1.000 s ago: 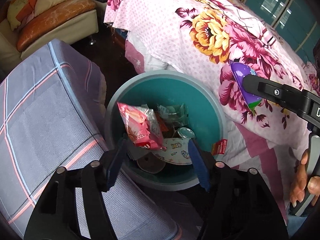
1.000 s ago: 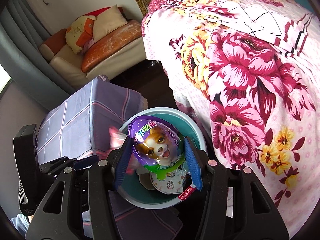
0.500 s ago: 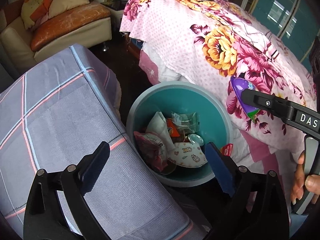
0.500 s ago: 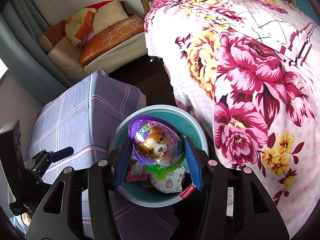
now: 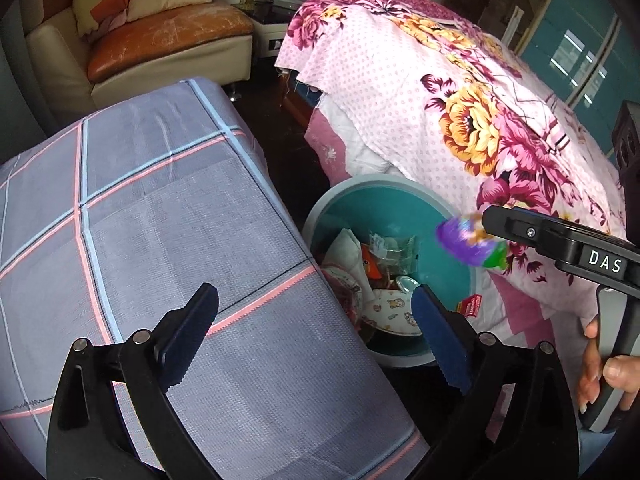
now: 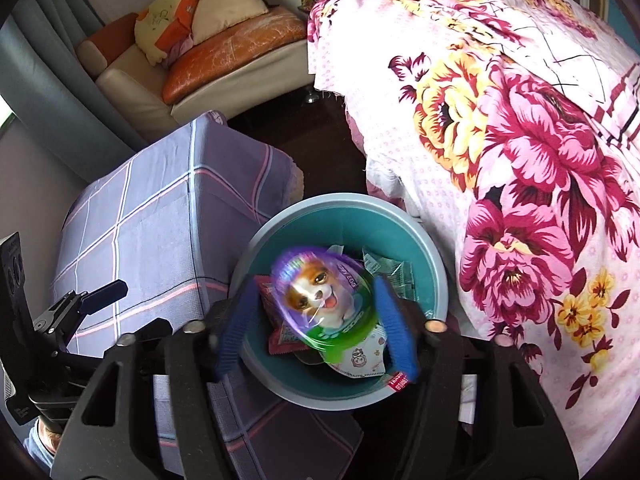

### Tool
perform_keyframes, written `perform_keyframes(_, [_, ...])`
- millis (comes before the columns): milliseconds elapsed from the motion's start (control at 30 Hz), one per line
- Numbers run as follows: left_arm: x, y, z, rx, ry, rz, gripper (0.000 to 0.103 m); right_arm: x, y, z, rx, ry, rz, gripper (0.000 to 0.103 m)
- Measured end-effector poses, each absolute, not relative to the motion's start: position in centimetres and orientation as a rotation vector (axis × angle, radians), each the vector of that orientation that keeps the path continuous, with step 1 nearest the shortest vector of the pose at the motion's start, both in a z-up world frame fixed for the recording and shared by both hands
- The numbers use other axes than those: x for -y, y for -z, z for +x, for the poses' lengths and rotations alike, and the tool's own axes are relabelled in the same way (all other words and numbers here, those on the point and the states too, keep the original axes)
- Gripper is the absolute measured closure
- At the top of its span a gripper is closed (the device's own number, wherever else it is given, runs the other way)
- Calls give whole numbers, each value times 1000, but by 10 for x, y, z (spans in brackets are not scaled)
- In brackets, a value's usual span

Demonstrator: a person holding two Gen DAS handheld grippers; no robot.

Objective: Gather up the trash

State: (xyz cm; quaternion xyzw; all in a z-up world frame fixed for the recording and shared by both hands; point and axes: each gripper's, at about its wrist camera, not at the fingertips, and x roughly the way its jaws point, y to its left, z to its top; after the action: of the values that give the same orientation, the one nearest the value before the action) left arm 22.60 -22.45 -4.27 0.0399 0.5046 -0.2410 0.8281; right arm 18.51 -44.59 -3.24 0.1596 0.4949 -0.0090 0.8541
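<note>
A grey bin with a teal inside (image 5: 384, 188) (image 6: 436, 264) stands on the floor between the bed and a cloth-covered box, holding several wrappers and a paper mask. A purple egg-shaped toy pack with a dog picture (image 6: 324, 304) (image 5: 472, 246) is blurred, tilted and loose between the spread fingers of my right gripper (image 6: 316, 320), just above the bin. My right gripper is open. My left gripper (image 5: 316, 328) is open and empty, over the box edge left of the bin.
The box draped in purple plaid cloth (image 5: 140, 220) sits left of the bin. The bed with a pink floral cover (image 5: 460, 112) rises on the right. A sofa with cushions (image 5: 152, 36) stands at the back. A red wrapper (image 5: 470, 306) hangs at the bin's rim.
My left gripper let the pink wrapper fall into the bin, opened and drew back left. My right gripper has opened, and the egg pack tilts and drops out of it.
</note>
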Motion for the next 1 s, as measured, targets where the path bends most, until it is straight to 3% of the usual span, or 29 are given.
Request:
perform_keyframes(133, [215, 43, 227, -1071, 504, 62, 6, 439, 29, 188, -1045, 21, 322, 36])
perform_keyframes(400, [202, 44, 228, -1075, 498, 30, 6, 434, 25, 189, -1065, 47, 335, 16])
perform_keyframes(567, [192, 39, 225, -1069, 493, 11, 6, 433, 23, 182, -1091, 74, 330, 10])
perform_keyframes(1000, [167, 9, 195, -1047, 452, -25, 4, 410, -6, 138, -1044, 95, 210, 7])
